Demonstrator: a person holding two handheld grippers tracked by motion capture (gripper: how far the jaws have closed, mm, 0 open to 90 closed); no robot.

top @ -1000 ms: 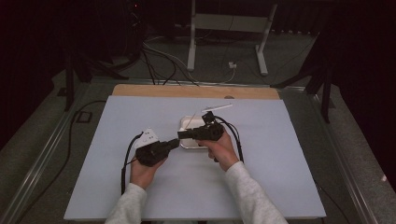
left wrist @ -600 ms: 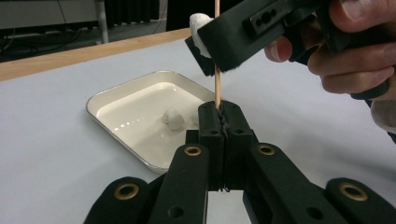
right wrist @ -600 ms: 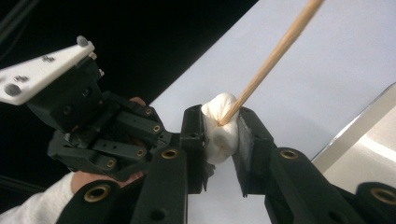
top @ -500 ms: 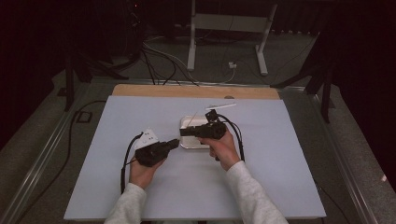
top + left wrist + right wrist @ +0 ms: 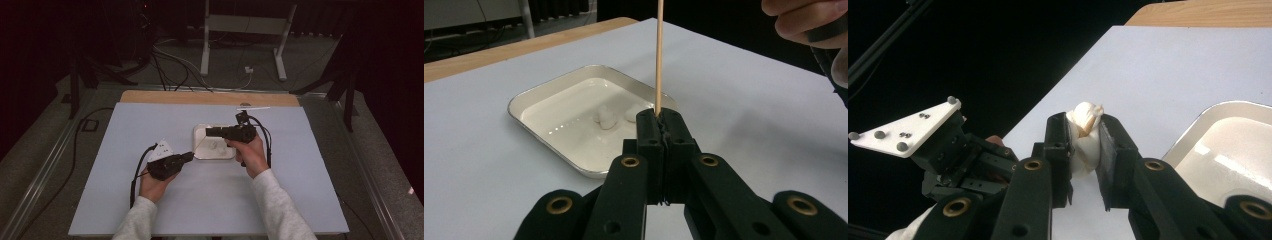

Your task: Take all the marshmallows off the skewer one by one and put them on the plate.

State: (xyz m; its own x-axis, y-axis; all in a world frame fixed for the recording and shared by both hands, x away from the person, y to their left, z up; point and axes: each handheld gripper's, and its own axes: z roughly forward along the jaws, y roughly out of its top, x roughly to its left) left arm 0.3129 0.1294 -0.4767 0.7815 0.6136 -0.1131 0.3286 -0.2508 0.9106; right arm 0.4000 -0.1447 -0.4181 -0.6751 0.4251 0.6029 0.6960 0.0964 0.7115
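left claw (image 5: 659,122) pinching a skewer, right claw (image 5: 1083,137) pinching a marshmallow, both by a white tray.

left claw's jaws are pressed together on a thin wooden skewer (image 5: 658,55) that stands upright from them, just in front of the near edge of the white tray (image 5: 544,92); the tray sits on the pale worktop (image 5: 125,125) and holds two small white lumps (image 5: 606,117). right of it, the right claw has its jaws closed on a white marshmallow (image 5: 1084,142) with a wooden tip (image 5: 1090,124) showing through its top, held over the worktop beside the tray's rim, close to the left claw.
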